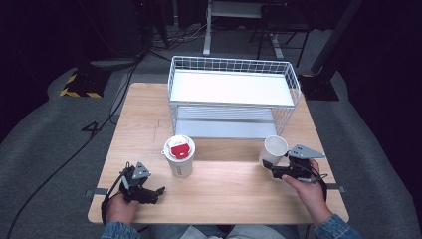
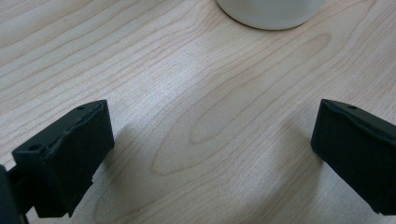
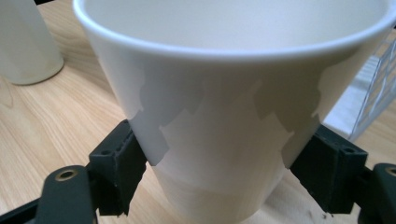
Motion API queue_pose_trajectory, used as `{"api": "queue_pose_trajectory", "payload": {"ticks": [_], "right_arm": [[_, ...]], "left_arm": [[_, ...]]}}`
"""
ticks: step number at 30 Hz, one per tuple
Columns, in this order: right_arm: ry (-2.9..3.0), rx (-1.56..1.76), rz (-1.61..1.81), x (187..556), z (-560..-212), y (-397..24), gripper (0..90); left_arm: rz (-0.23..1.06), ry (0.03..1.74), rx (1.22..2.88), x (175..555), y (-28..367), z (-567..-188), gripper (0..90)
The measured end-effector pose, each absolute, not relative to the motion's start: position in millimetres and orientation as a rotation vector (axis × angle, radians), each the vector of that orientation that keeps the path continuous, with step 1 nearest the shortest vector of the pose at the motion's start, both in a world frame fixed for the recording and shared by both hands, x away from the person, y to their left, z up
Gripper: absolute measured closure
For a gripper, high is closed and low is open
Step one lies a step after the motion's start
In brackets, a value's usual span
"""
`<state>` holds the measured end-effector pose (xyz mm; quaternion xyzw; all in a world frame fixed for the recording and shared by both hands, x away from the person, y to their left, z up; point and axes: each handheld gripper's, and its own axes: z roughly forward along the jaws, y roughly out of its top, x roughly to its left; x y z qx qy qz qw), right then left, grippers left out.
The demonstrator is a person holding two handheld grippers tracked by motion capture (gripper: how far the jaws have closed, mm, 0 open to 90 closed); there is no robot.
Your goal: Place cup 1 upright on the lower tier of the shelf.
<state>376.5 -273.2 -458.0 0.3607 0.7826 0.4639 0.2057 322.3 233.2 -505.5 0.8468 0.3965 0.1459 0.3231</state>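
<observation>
Two jaws of our right gripper pinch the empty paper cup low; squeezing could crush it, and it might slip. Our left gripper sits spread over the tabletop.

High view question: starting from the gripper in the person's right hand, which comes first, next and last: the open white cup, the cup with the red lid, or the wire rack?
Measured from the right gripper:
1. Open white cup: clamped between its jaws, at the table's right.
2. Cup with the red lid: off to its left, mid-table.
3. Wire rack: at the table's far edge, beyond both cups; its near corner makes this a close call with 2.
</observation>
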Motion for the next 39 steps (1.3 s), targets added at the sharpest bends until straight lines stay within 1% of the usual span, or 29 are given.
{"api": "queue_pose_trajectory", "payload": {"ticks": [7, 19, 39], "right_arm": [[2.188, 0.993, 1.299, 391.1, -444.6, -263.3, 23.6], [2.205, 0.986, 1.303, 417.5, -432.3, -247.0, 23.6], [2.207, 0.957, 1.322, 458.1, -428.4, -207.8, 23.6]], "left_arm": [[0.381, 1.04, 2.222, 322.3, 233.2, -505.6, 0.0], [0.384, 1.043, 2.221, 322.4, 233.0, -505.5, 0.0], [0.377, 1.065, 2.207, 320.7, 231.9, -506.0, 0.0]]}}
